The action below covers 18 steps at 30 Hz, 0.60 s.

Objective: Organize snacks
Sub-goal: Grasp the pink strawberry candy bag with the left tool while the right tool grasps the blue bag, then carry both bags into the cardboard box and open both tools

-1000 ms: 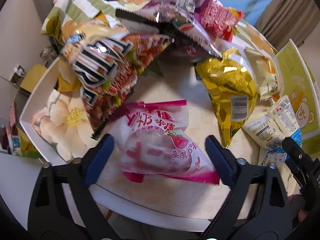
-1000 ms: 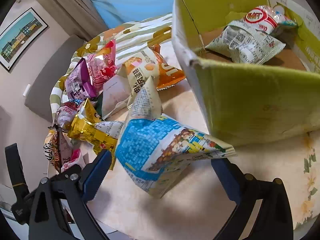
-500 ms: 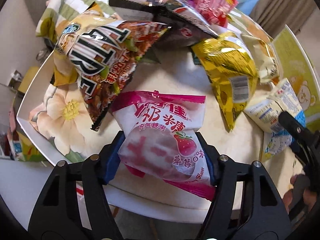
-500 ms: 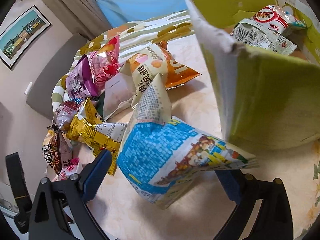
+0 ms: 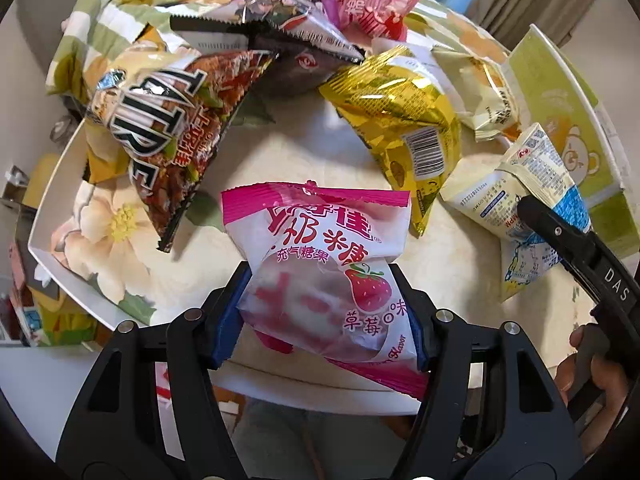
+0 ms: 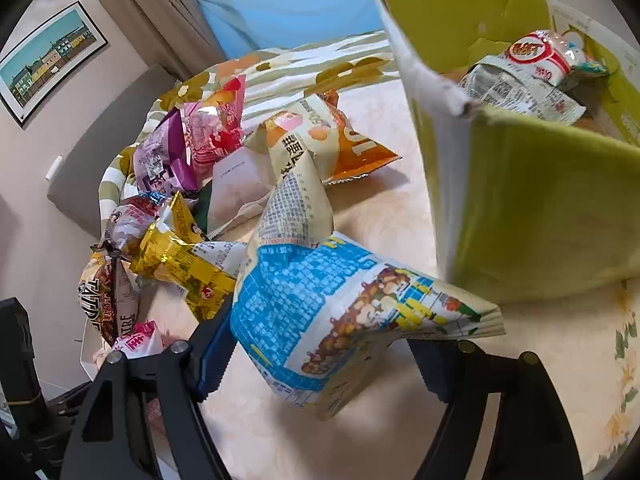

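Observation:
My left gripper (image 5: 322, 316) is shut on a pink and white strawberry marshmallow bag (image 5: 320, 268) near the table's front edge. My right gripper (image 6: 320, 348) is shut on a blue and white snack bag (image 6: 320, 312), held above the table just left of a green cardboard box (image 6: 532, 208). The box holds two snack packs (image 6: 520, 80). The blue and white bag also shows in the left wrist view (image 5: 532, 208), with the right gripper's black arm on it.
A pile of snack bags lies on the floral table: a dark "TATRE" bag (image 5: 172, 128), a gold bag (image 5: 404, 124), a black bag (image 5: 280, 52), pink and purple bags (image 6: 192, 148), an orange and cream bag (image 6: 324, 136). A white tray edge (image 5: 52, 208) is at left.
My left gripper closed on the pink marshmallow bag and lifted it slightly. My right gripper closed on the blue and white bag and moved it closer to the green box.

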Motion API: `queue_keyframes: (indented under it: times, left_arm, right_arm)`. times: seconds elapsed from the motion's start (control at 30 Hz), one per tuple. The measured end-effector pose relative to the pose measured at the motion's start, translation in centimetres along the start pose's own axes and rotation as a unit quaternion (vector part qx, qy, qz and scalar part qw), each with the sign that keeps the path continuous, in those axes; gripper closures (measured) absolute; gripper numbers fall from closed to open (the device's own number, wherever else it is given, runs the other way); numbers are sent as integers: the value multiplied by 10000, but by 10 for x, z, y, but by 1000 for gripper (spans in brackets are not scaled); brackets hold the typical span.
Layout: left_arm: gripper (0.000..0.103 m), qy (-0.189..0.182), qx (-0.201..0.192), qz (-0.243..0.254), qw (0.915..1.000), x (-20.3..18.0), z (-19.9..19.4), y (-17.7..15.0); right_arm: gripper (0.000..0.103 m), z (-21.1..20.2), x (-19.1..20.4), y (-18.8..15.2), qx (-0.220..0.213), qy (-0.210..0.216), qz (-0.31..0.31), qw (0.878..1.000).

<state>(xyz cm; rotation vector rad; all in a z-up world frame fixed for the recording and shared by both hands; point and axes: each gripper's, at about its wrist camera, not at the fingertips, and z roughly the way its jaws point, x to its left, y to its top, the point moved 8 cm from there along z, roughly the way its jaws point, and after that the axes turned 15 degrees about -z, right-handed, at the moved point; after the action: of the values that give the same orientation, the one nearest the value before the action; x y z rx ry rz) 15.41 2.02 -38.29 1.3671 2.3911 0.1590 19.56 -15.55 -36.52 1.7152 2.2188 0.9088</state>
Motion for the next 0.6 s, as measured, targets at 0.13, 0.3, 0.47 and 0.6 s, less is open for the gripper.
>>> queue_keyframes:
  times: [0.13,0.3,0.47,0.6]
  left_arm:
    - [42,-119,-43,132,9998,-4,-15,1]
    - [42,-408,-179,409,9982,-18,-47,8]
    - [42,-722,-476,715,9937,-42,-85,28]
    - [42,-1025,-745,967,9872,-67,-113,51]
  right_arm:
    - [30,-11,2,-1,-74,-39,81,9999]
    - [30,-35,9,3,-180,-102,95,9997]
    - [30,-70,20,15,-392,-240,-104,9989]
    - [30,-103,29,30,-596,-300,-144,9977]
